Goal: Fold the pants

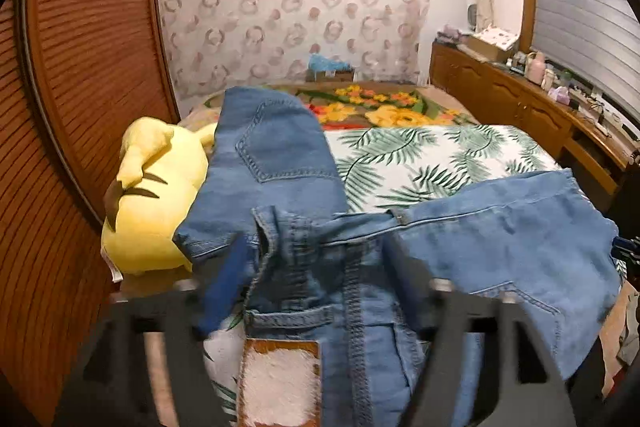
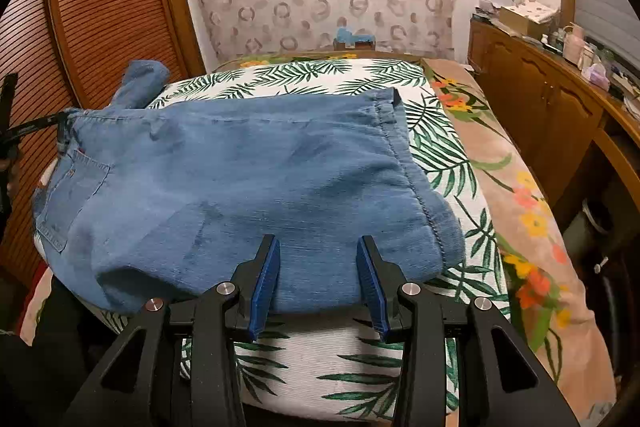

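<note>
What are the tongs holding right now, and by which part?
Right tongs: nothing; open over the near edge of the jeans. Left tongs: straddling the waistband, but blur hides any grip.

Warm, dim indoor light fills both views, with soft shadows. Fisheye bending curves the wardrobe door (image 1: 92,67) and corners go black. The left tool (image 1: 316,267) is motion-blurred; the right tool (image 2: 318,283) looks sharp.
</note>
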Motion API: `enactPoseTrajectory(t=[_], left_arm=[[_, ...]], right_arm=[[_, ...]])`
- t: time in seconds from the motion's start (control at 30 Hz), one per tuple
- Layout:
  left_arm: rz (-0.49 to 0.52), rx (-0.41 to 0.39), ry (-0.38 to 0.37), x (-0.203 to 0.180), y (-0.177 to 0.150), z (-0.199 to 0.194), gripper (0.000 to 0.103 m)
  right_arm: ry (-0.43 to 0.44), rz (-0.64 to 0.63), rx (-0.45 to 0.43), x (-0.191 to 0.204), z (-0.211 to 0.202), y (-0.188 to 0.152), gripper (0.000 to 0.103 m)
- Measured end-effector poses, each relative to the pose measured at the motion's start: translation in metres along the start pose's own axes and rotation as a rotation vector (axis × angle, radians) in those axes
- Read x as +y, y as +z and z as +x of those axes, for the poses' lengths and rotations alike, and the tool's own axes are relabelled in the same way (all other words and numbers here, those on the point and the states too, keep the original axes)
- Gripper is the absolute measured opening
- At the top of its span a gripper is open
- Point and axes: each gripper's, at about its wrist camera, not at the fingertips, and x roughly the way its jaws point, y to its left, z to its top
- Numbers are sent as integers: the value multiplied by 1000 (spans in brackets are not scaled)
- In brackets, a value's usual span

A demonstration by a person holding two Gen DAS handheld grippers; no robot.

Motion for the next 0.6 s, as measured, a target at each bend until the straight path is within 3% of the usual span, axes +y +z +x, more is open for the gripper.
enactPoseTrajectory(t=[0.23,0.6], left_arm=[[42,-42,-68,-44,-16,-23,79],[43,1,-204,-112,-43,-20,79]], right_arm=[[-22,16,-17,-9,-13,-5,42],[-90,71,-25,-36,-24,-11,42]])
